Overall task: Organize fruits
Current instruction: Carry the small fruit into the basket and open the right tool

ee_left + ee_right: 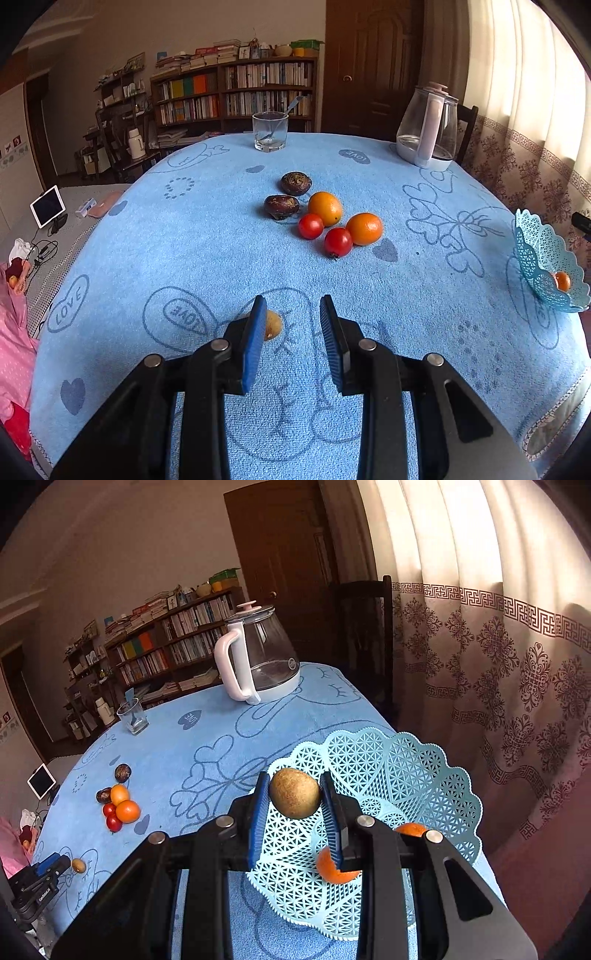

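My right gripper point(295, 794) is shut on a brown kiwi point(294, 794) and holds it over the light blue lattice basket point(424, 768), which holds two oranges point(332, 871). My left gripper point(293, 314) is open over the blue cloth, with a small brown kiwi point(272, 325) just beyond its left finger; it shows too in the right wrist view point(78, 865). In the middle of the table lie two dark passion fruits point(295, 183), two oranges point(325, 208) and two cherry tomatoes point(311, 226). The basket point(535, 254) sits at the table's right edge.
A glass with a spoon point(270, 131) stands at the far edge, a glass kettle point(428, 127) at the far right. A chair point(365, 635) and curtain point(498, 646) lie beyond the table's right side. A tablet point(47, 205) rests on a surface to the left.
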A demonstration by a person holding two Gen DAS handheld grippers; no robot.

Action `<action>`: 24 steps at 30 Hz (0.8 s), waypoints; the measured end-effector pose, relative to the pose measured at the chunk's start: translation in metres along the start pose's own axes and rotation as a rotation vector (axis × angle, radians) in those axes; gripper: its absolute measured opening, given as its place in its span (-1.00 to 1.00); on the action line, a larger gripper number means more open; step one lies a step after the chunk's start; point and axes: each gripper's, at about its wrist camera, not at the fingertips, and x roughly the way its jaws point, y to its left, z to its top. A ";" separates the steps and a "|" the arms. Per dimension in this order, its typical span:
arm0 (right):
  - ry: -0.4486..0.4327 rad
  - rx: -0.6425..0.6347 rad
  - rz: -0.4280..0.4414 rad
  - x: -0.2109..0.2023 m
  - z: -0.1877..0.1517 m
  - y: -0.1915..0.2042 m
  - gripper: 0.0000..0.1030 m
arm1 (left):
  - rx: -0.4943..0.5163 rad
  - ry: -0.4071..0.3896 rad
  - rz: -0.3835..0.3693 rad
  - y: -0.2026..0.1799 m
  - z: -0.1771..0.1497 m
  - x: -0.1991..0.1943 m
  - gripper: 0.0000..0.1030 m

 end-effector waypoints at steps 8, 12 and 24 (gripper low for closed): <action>0.021 0.085 -0.013 0.010 -0.004 -0.029 -0.45 | 0.028 -0.001 -0.011 -0.013 0.002 -0.003 -0.41; 0.037 0.132 -0.008 0.015 -0.005 -0.043 -0.44 | 0.045 0.001 -0.019 -0.022 0.004 -0.004 -0.41; -0.013 0.179 -0.001 0.005 0.006 -0.057 -0.33 | 0.134 -0.022 -0.095 -0.070 0.020 -0.011 -0.41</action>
